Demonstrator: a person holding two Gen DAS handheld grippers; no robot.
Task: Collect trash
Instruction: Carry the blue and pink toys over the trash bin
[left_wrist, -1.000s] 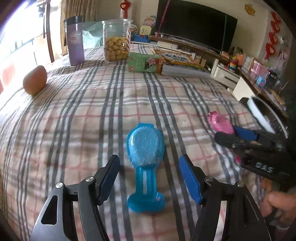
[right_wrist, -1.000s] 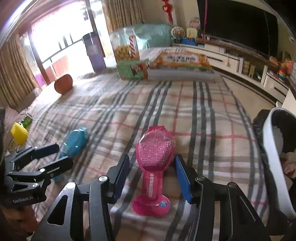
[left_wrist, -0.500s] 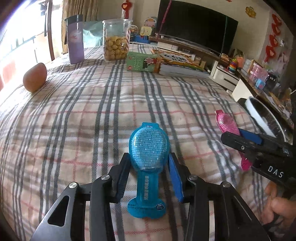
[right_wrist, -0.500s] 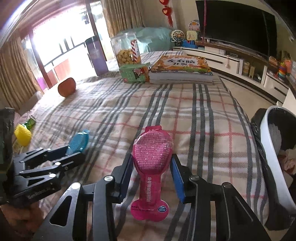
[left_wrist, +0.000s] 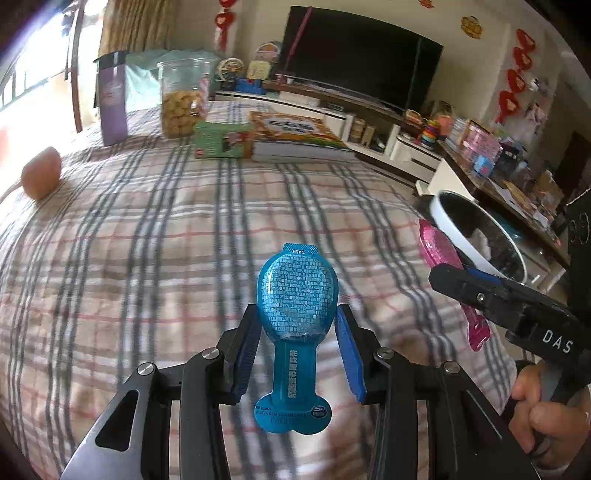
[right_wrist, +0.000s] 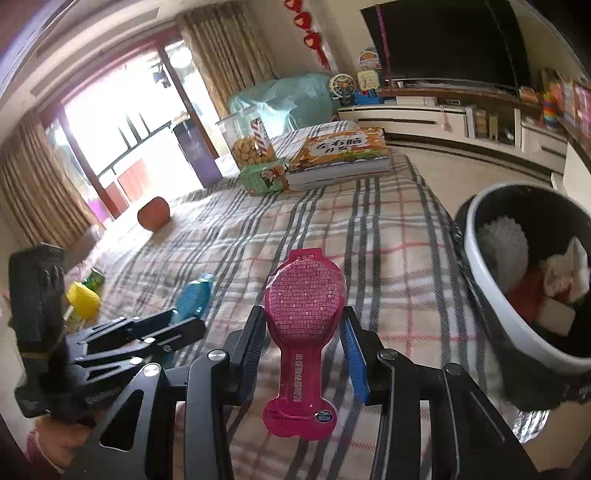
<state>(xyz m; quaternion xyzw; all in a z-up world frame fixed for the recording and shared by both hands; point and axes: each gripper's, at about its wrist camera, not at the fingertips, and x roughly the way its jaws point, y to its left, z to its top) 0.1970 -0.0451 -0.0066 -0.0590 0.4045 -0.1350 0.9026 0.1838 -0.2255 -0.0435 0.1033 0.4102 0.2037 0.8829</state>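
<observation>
Left claw (left_wrist: 297, 354) pinching blue packet (left_wrist: 295, 295), right claw (right_wrist: 303, 350) pinching pink packet (right_wrist: 304, 299), both above plaid counter (left_wrist: 147, 240). Bin (right_wrist: 491, 306) at right already holds scraps, seemingly tissue. Dropping both remains.

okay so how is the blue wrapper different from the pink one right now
Colour: the blue wrapper is blue, the pink wrapper is pink.
Holder: the blue wrapper sits clamped in the left hand-held gripper, the pink wrapper in the right hand-held gripper.
Place: the pink wrapper is nearer the trash bin than the blue wrapper.
Shared: same spoon-like shape, both lifted off the plaid cloth.
</observation>
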